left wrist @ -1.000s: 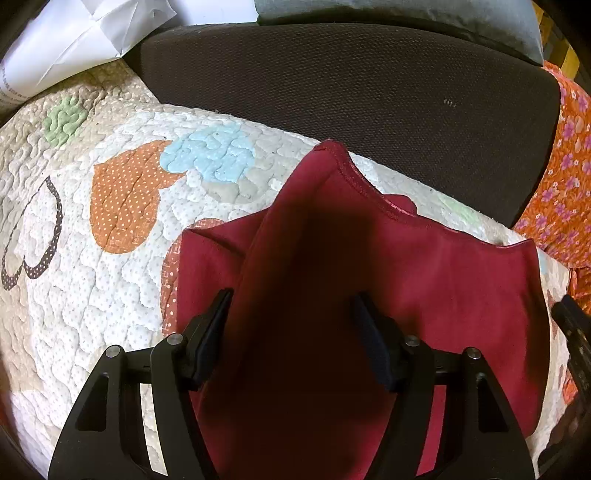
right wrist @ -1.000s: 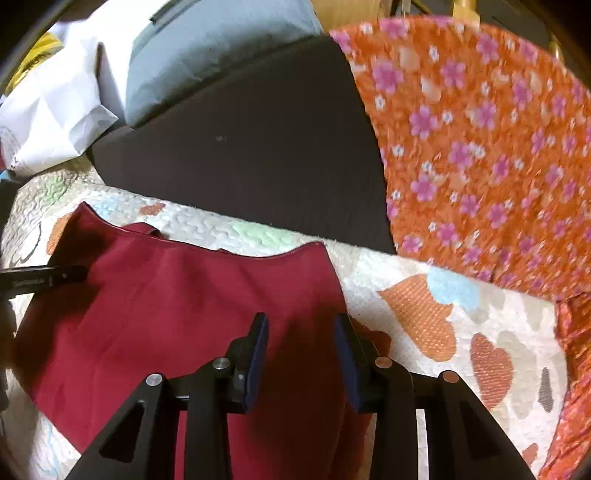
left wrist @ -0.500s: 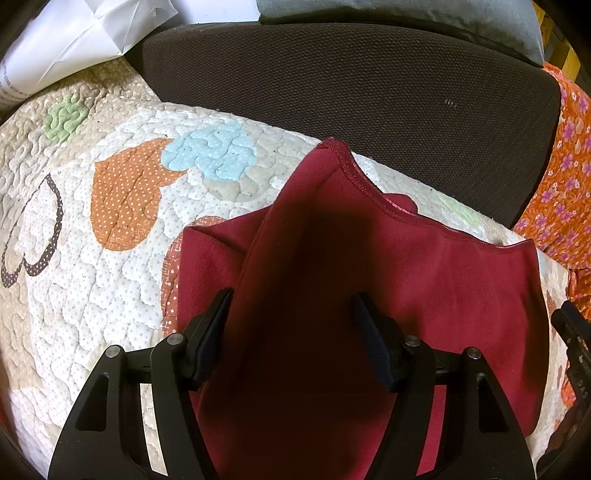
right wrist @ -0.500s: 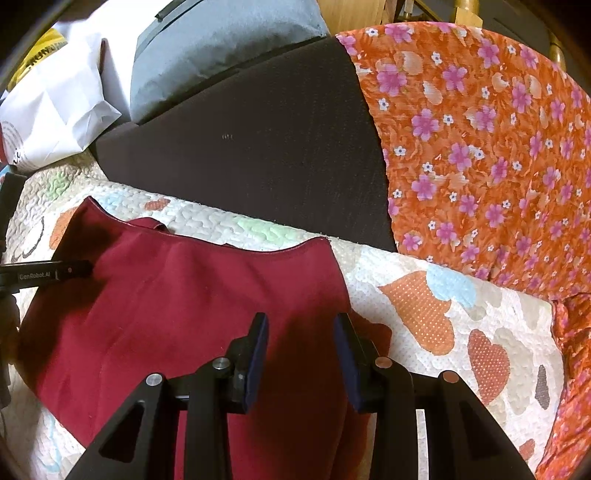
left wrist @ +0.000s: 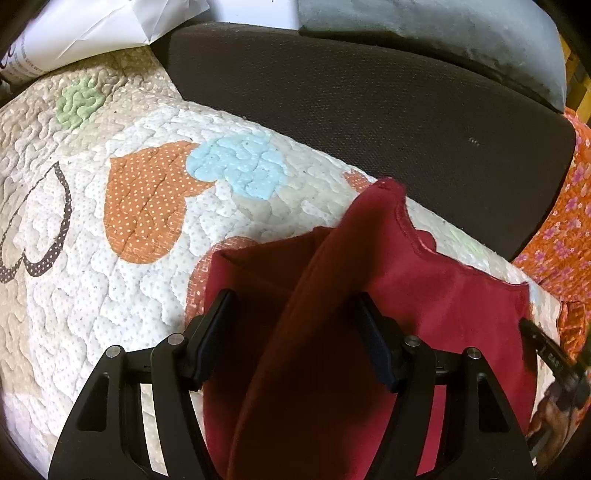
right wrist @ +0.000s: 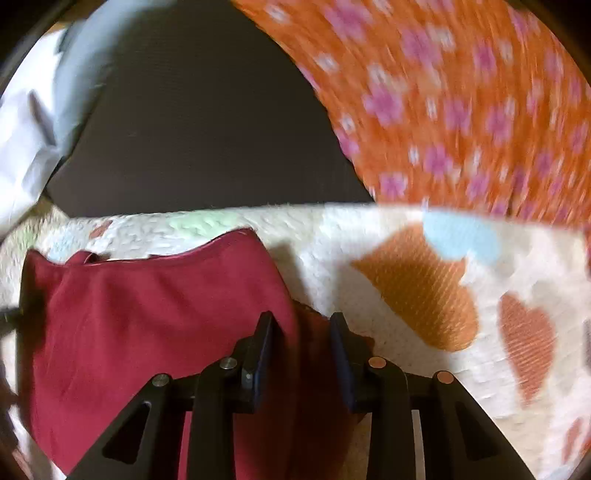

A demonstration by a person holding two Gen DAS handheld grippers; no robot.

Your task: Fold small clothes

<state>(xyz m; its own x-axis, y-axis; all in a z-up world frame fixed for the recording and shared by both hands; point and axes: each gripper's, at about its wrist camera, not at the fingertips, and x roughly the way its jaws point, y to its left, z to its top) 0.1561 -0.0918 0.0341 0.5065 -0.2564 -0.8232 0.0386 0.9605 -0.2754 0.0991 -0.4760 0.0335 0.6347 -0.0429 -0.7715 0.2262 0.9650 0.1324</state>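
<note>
A dark red small garment [left wrist: 454,314] lies on a quilted heart-pattern cover [left wrist: 110,258]. A raised fold of it runs up between the fingers of my left gripper [left wrist: 293,314], whose jaws stand wide apart around the cloth without pinching it. In the right wrist view the garment [right wrist: 147,325] lies left of centre, its right edge passing between the fingers of my right gripper [right wrist: 301,332]. Those jaws are also apart, with cloth between them. This view is blurred. The right gripper's tip [left wrist: 546,354] shows at the left view's right edge.
A dark brown cushion [left wrist: 369,103] lies behind the quilt. An orange flowered cloth [right wrist: 461,92] is at the right. A grey pillow [left wrist: 443,33] and white paper bag [left wrist: 92,26] sit at the back left.
The left gripper has drawn back and left, so the garment sits further right in its view. The right gripper has moved fast, swinging lower toward the quilt; its view is now blurred.
</note>
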